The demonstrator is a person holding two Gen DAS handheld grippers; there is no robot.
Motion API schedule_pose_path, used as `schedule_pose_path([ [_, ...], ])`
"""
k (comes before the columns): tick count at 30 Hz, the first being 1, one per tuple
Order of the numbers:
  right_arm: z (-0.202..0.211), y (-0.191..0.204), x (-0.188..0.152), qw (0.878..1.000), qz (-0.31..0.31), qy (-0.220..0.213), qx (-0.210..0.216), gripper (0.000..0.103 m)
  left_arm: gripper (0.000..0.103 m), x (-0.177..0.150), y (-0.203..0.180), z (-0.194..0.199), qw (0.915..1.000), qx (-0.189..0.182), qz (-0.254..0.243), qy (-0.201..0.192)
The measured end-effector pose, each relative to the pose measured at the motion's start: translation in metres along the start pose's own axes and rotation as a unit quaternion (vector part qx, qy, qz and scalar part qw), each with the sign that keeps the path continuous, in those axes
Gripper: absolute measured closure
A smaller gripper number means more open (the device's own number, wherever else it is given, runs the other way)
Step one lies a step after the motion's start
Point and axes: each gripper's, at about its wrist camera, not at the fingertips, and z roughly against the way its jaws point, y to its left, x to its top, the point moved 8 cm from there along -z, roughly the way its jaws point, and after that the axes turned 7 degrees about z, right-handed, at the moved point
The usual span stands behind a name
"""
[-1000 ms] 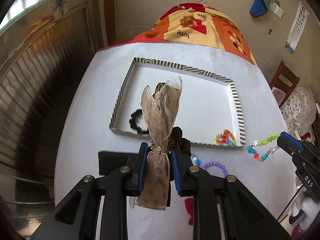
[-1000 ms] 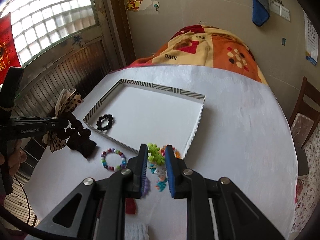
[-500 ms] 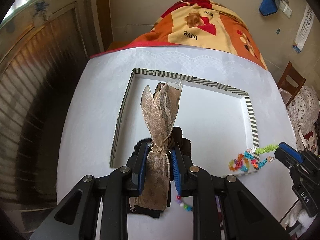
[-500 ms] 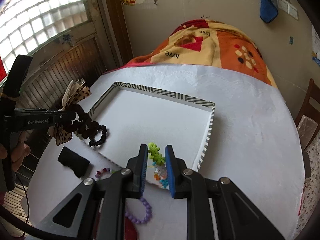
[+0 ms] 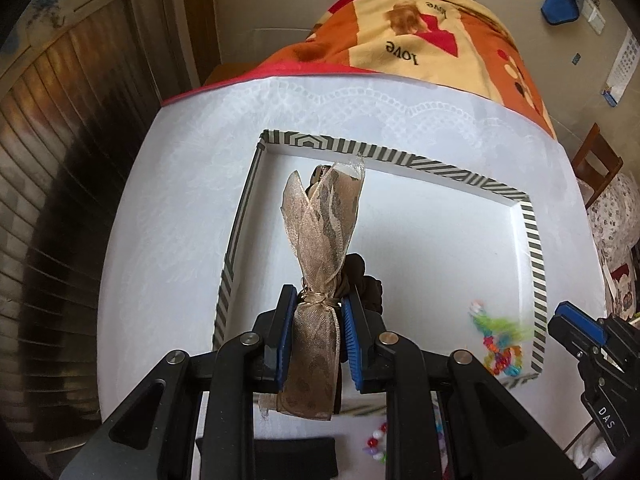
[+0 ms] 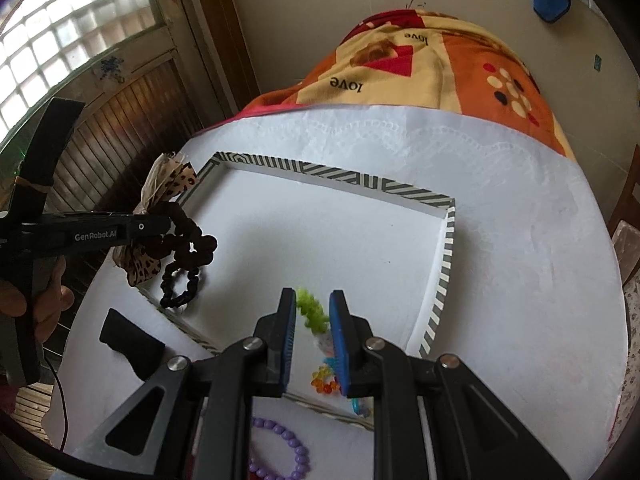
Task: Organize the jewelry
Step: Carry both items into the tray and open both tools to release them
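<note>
My left gripper (image 5: 316, 312) is shut on a leopard-print ribbon hair tie (image 5: 320, 240) with a dark brown scrunchie (image 5: 366, 284), held above the left part of the striped-rim white tray (image 5: 236, 236). My right gripper (image 6: 313, 312) has opened a little around the green-ended colourful bead string (image 6: 312, 312), which drops blurred over the tray's front right part (image 5: 500, 328). A black bead bracelet (image 6: 180, 286) lies in the tray (image 6: 444, 252) near its left front corner. The left gripper (image 6: 168, 220) with the hair tie (image 6: 168, 184) shows at left in the right wrist view.
A purple bead bracelet (image 6: 280, 448), a multicolour bead bracelet (image 5: 376, 448) and a black block (image 6: 132, 344) lie on the white tablecloth in front of the tray. An orange patterned blanket (image 6: 420, 64) lies behind. A wooden chair (image 5: 596, 160) stands at right.
Both grippers moved forward over the tray. The right jaws have parted slightly and the bead string is falling, blurred, into the tray's front right part. The left still holds the hair tie.
</note>
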Motion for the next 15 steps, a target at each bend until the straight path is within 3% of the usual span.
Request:
schedule_pose_path([
  [7, -0.024, -0.022, -0.007, 0.999, -0.023, 0.025, -0.012, 0.086, 0.09, 0.004, 0.014, -0.022, 0.9998, 0.012, 0.009, 0.013],
  [15, -0.033, -0.021, -0.02, 0.998, -0.041, 0.043, 0.004, 0.085, 0.088, 0.002, 0.026, -0.042, 0.9992, 0.015, 0.023, 0.027],
])
